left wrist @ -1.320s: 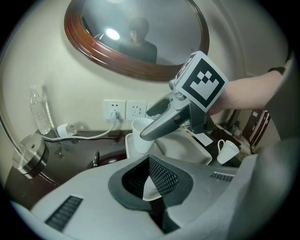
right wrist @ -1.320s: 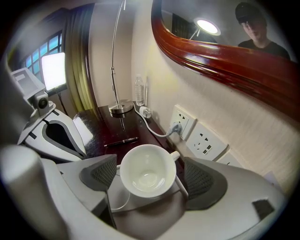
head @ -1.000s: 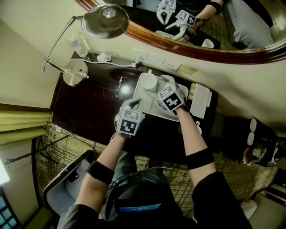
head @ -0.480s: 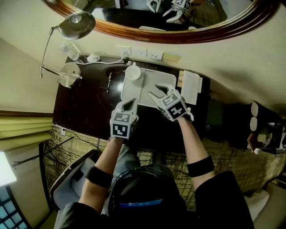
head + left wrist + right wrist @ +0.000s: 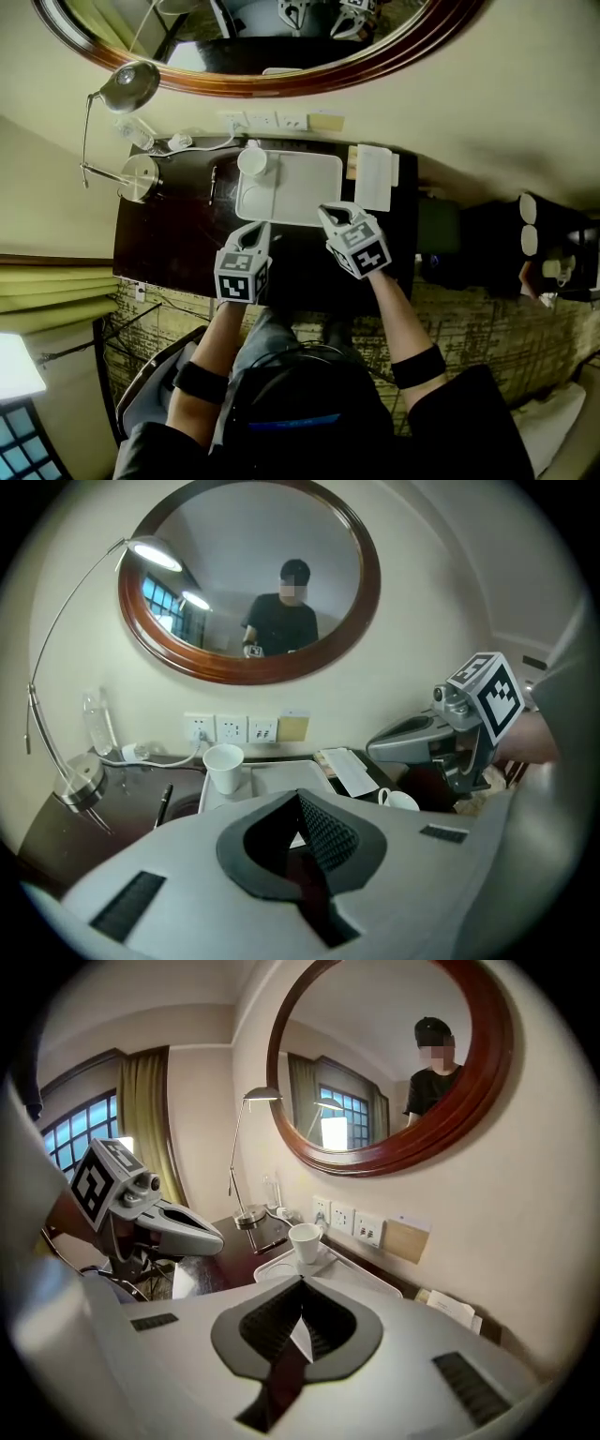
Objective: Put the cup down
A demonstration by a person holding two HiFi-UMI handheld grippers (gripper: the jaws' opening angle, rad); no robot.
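Note:
The white paper cup [image 5: 251, 161] stands upright in the far left corner of the white tray [image 5: 300, 192] on the dark desk, with nothing touching it. It also shows in the left gripper view as the cup [image 5: 223, 767] and in the right gripper view as the cup [image 5: 305, 1241]. My left gripper [image 5: 262, 228] is shut and empty, short of the tray's near edge. My right gripper [image 5: 323, 214] sits just off the tray's near right corner; its jaws have just been closing with nothing between them and now stand shut. Each gripper sees the other: the right gripper [image 5: 375, 747], the left gripper [image 5: 217, 1235].
A desk lamp [image 5: 131, 84] with its round base [image 5: 141, 176], a water bottle [image 5: 141, 131] and a pen [image 5: 213, 183] occupy the desk's left. Folded paper [image 5: 375, 178] lies right of the tray. A handled white cup [image 5: 398, 801] sits at the right. Wall sockets [image 5: 262, 120] and an oval mirror [image 5: 253, 47] back the desk.
Both grippers have drawn back from the tray toward the desk's near edge. The right gripper's jaws went from open to shut. The cup has stayed on the tray.

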